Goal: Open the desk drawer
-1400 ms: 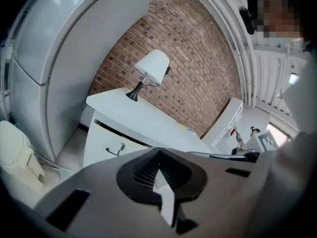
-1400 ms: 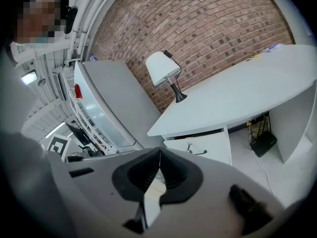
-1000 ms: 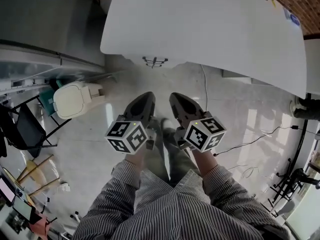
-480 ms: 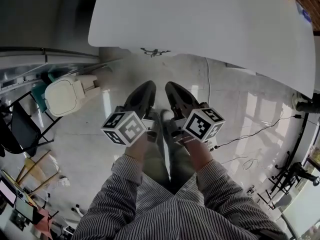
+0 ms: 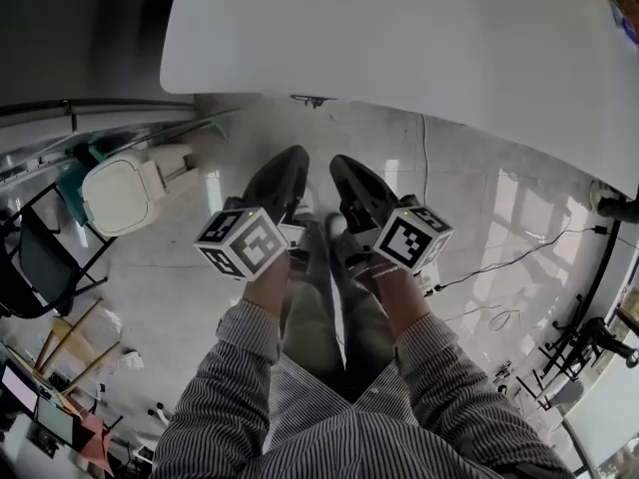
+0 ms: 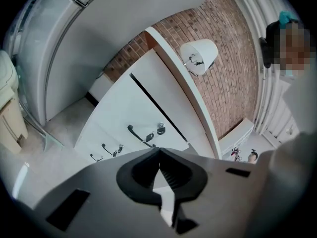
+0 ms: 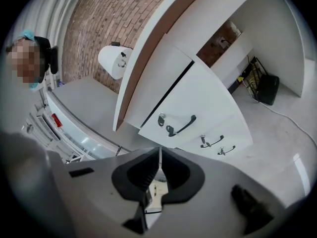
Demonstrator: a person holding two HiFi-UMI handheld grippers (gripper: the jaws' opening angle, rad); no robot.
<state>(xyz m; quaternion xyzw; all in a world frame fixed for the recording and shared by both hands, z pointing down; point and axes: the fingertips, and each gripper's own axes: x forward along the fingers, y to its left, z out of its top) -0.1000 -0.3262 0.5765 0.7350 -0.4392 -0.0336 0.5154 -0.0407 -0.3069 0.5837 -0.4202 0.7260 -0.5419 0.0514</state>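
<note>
A white drawer unit (image 6: 124,128) stands under the white desk top (image 5: 399,38), and all its drawers are closed. The top drawer carries a black handle (image 6: 138,134) with a lock (image 6: 160,128) beside it; two lower handles (image 6: 108,149) sit beneath. The right gripper view shows the same top handle (image 7: 182,127) and the lower ones (image 7: 213,142). My left gripper (image 5: 290,163) and right gripper (image 5: 341,168) hang side by side above the floor, short of the desk edge. Both are shut with nothing between the jaws, and both stand well away from the drawers.
A white lidded bin (image 5: 125,193) stands at the left, with a black chair (image 5: 30,257) beyond it. Cables (image 5: 499,267) trail over the floor at the right. A black bag (image 7: 267,88) lies under the desk. A person (image 6: 292,38) stands by the brick wall.
Both grippers have sunk lower and rolled a little, their marker cubes turning. The desk top now covers more of the top of the head view.
</note>
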